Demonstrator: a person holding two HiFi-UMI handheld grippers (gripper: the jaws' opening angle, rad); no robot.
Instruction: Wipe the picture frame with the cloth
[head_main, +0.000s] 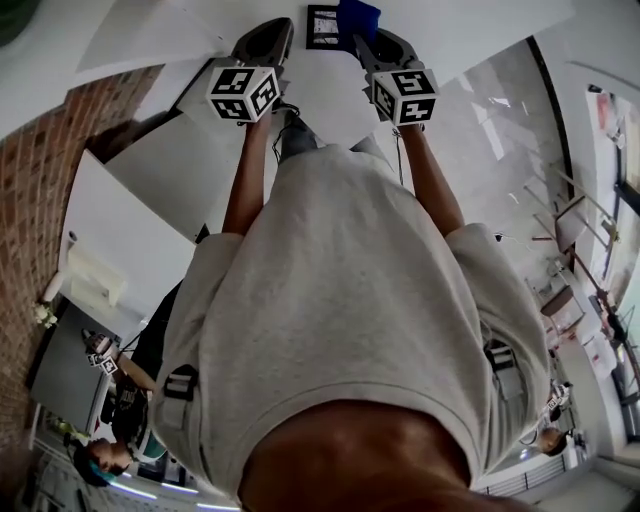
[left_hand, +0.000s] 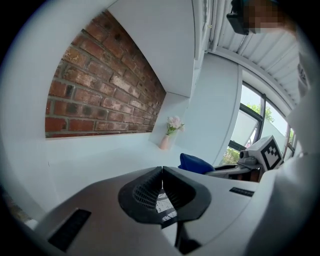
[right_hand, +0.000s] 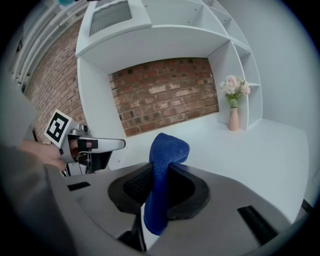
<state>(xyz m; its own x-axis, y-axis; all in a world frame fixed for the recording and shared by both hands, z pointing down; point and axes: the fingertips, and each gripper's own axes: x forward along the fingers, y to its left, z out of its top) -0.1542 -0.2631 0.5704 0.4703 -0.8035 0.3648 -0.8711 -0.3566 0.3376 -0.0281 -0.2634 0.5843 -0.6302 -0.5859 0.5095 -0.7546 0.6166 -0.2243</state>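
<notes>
Dark-edged, black-and-white picture frame (head_main: 322, 27) lies on the white worktop (head_main: 330, 95). Left tongs (left_hand: 161, 173), closed together, sit just left of the frame. Right tongs (right_hand: 160, 167), clamped on a folded blue terry cloth (right_hand: 169, 145), sit just right of it. With nothing pinning it, the frame will likely skid when wiped.

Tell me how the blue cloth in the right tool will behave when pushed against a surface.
The cloth probably flops: it folds over above the right tool and hangs limp below. Its fuzzy nap suggests it's light, compressible, unlikely to slip.
</notes>
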